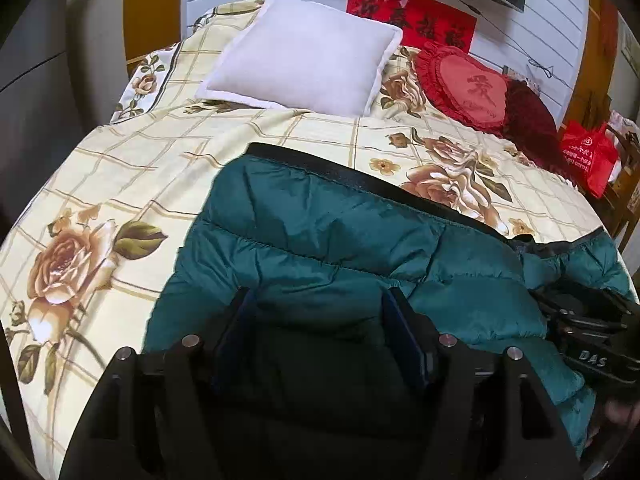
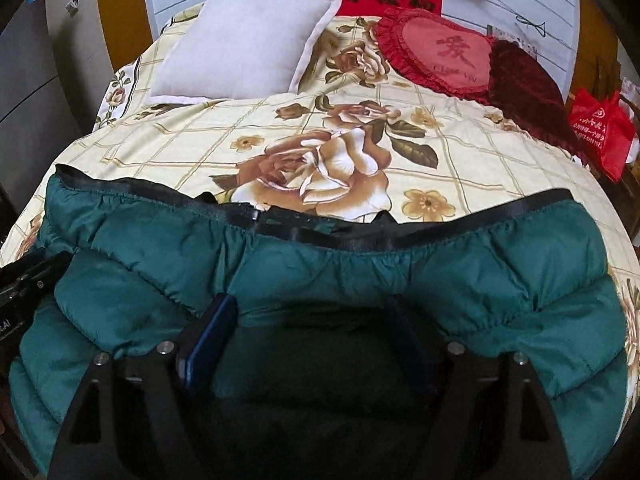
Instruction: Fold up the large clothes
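A teal puffer jacket (image 1: 340, 232) with a black trimmed edge lies bunched on the near part of the floral bedspread (image 1: 120, 168). My left gripper (image 1: 320, 312) hangs over its left part, jaws wide apart, with padded fabric lying under and between the fingers but not pinched. The right wrist view shows the jacket (image 2: 360, 272) spread across the whole width. My right gripper (image 2: 310, 316) stands open above its middle, the blue pads clear of the fabric. Each gripper shows at the edge of the other's view: the right gripper's body (image 1: 592, 332) and the left gripper's body (image 2: 28, 280).
A white pillow (image 1: 304, 60) lies at the head of the bed. Beside it are a red heart cushion (image 1: 468, 88) and a dark red cushion (image 1: 528, 120). A red bag (image 1: 588, 156) hangs off the bed's right side. Bare bedspread (image 2: 460, 152) stretches beyond the jacket.
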`<state>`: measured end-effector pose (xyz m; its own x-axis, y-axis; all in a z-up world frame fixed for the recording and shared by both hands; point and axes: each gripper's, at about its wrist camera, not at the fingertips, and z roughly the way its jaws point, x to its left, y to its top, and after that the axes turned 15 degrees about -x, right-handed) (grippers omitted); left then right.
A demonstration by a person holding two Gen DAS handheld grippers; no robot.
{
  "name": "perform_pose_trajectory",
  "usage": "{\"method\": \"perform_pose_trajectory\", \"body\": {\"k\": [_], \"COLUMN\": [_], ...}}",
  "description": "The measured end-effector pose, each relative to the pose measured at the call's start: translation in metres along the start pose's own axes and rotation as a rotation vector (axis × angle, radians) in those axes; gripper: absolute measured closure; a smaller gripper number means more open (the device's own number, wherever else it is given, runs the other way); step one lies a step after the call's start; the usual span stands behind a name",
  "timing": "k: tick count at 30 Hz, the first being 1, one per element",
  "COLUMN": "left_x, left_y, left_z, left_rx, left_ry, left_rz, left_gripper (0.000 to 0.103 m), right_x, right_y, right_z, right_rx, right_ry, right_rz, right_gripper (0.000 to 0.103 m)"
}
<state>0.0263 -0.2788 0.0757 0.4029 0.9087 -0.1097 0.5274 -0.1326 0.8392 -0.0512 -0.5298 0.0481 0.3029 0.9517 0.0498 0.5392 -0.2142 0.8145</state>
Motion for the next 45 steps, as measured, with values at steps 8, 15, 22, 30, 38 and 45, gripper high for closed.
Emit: {"method": "perform_pose_trajectory", "body": {"k": [8, 15, 22, 30, 38, 45], "left_x": [0.021, 0.035, 0.027, 0.027, 0.027, 0.027], "left_y": [0.025, 0.013, 0.01, 0.008, 0.007, 0.007], "left_z": [-0.014, 0.018, 0.028, 0.026, 0.025, 0.026], "left_rx": [-0.057, 0.007, 0.005, -0.002, -0.012, -0.015], "left_ry": [0.05, 0.08, 0.097, 0.095, 0.098, 0.099], "left_rz": [-0.013, -0.07, -0.024, -0.025, -0.023, -0.023], "left_gripper": [0.033, 0.033, 0.032, 0.032, 0.031, 0.031], "right_x": [-0.043, -0.09, -0.099, -0.079, -0.034, -0.042], "right_y": [-0.002, -0.009, -0.024, -0.018, -0.049, -0.042], "right_z": [-0.078, -0.059, -0.033, -0.099, -0.086, -0.1], "right_rx": [-0.083, -0.055, -0.051, -0.132, -0.074, -0.082], "right_ry": [-0.058, -0.159, -0.187, -0.068, 0.02, 0.03], "right_rz": [0.013, 0.032, 0.072, 0.095, -0.02, 0.02], "right_gripper": [0.022, 0.021, 0.013, 0.013, 0.011, 0.01]}}
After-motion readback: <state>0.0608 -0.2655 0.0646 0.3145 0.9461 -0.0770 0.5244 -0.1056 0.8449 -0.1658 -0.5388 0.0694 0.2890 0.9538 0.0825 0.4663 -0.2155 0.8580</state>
